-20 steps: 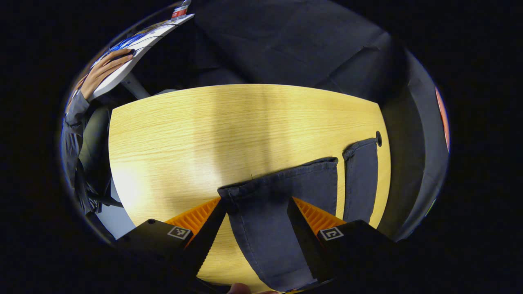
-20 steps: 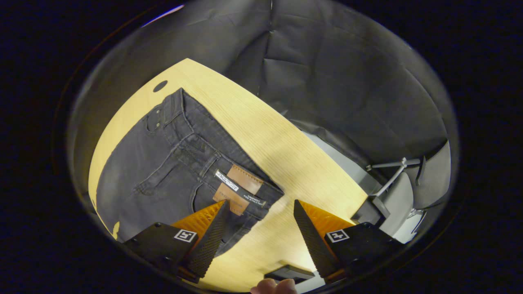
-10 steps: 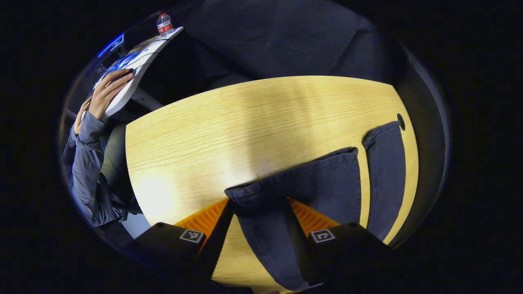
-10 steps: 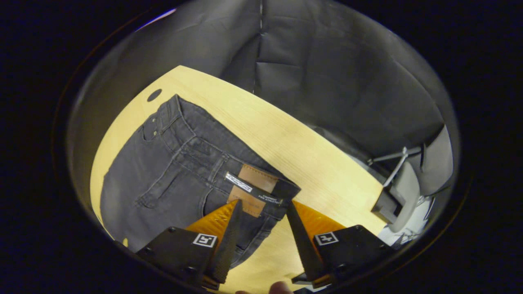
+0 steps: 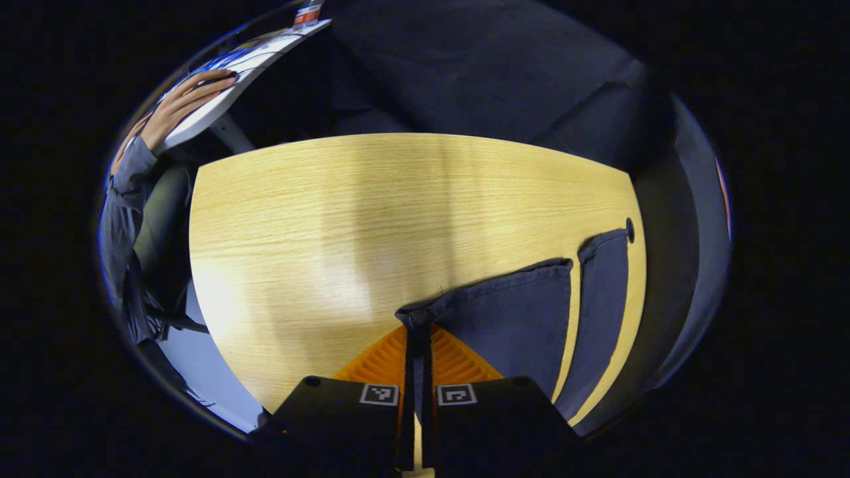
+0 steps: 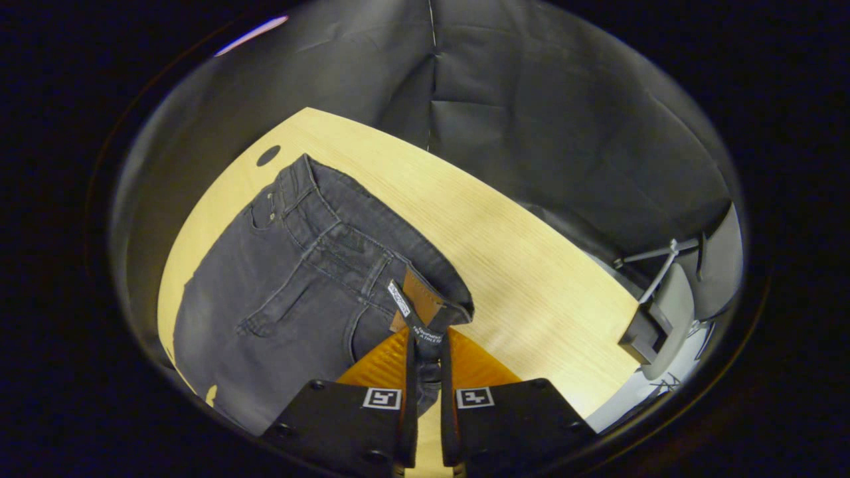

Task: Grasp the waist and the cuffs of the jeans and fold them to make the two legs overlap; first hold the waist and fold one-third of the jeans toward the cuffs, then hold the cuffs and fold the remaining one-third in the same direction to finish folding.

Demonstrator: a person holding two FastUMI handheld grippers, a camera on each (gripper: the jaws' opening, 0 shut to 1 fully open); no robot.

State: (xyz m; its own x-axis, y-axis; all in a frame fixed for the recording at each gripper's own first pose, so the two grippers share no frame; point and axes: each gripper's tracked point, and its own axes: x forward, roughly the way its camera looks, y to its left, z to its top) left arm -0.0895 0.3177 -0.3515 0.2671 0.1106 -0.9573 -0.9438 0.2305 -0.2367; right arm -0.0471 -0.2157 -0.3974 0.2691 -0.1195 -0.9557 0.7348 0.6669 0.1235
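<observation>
Left tongs (image 5: 418,342) pinched on the near cuff (image 5: 425,312); right tongs (image 6: 425,345) clamped on the waist (image 6: 425,312) at the leather patch. Jeans (image 6: 279,299) lie flat on the tabletop (image 5: 372,212), legs apart. Step: first fold, legs onto each other. Next: lift both grips together, carry over the far leg (image 5: 601,292).
</observation>
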